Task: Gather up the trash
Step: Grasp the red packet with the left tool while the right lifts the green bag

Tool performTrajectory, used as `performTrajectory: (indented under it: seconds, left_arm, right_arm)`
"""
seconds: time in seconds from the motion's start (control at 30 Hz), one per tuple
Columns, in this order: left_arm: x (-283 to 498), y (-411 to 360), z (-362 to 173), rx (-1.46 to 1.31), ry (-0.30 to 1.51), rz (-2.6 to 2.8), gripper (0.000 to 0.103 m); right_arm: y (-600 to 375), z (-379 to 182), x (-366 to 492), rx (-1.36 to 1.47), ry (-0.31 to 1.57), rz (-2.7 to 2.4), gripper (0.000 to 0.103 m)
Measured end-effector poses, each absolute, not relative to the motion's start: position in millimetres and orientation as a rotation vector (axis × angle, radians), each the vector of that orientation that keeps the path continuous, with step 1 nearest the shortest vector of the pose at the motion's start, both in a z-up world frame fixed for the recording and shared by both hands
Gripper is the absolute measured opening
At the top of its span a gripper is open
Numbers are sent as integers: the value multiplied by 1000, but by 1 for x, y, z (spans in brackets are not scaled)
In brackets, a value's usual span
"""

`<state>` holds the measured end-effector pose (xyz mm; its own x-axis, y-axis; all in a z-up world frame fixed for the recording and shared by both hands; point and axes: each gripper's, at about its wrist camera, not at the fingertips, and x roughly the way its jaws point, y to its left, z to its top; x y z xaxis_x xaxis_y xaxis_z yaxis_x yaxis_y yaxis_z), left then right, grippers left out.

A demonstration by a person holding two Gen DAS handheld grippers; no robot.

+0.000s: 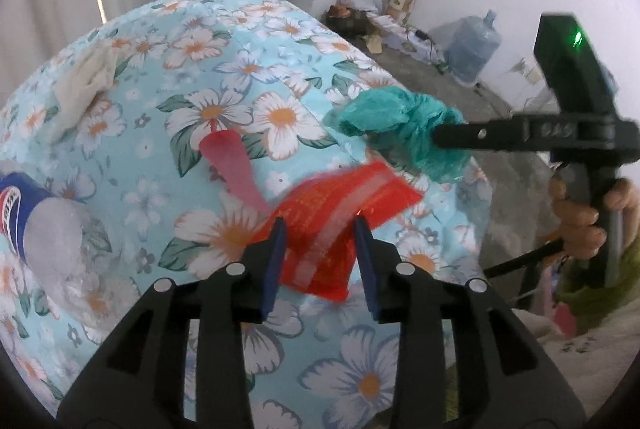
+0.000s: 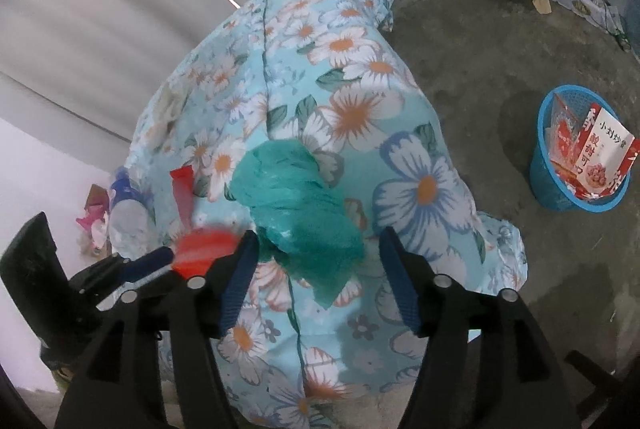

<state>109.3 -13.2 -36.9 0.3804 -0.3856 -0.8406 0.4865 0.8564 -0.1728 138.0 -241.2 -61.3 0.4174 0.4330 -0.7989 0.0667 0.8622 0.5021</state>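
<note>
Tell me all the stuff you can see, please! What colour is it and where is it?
flowered cloth: one, light blue with white flowers, draped over the table
red wrapper: one, shiny red, on the cloth between the left gripper's fingers
green plastic bag: one, teal, crumpled on the cloth between the right gripper's fingers
pink strip: one, pink-red, flat on the cloth beside the red wrapper
plastic bottle: one, clear with blue label, lying on the cloth
pale rag: one, cream, on the cloth's far side
blue basket: one, blue, on the floor, holding snack packaging
water jug: one, pale blue, on the floor by the wall
left gripper: one, black, open
right gripper: one, black, open
</note>
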Motion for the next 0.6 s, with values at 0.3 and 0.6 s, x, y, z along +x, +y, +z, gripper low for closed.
performTrajectory:
  seconds: [0.3,0.6]
  left_arm:
    - [106,-26,-47,226,1035,-557,30]
    - [109,-31,-31,233,1000,-552,16]
  right_arm:
    - [-236,-70,145,534,1114,242,65]
    - [-249,-64,139,606,1047,244,50]
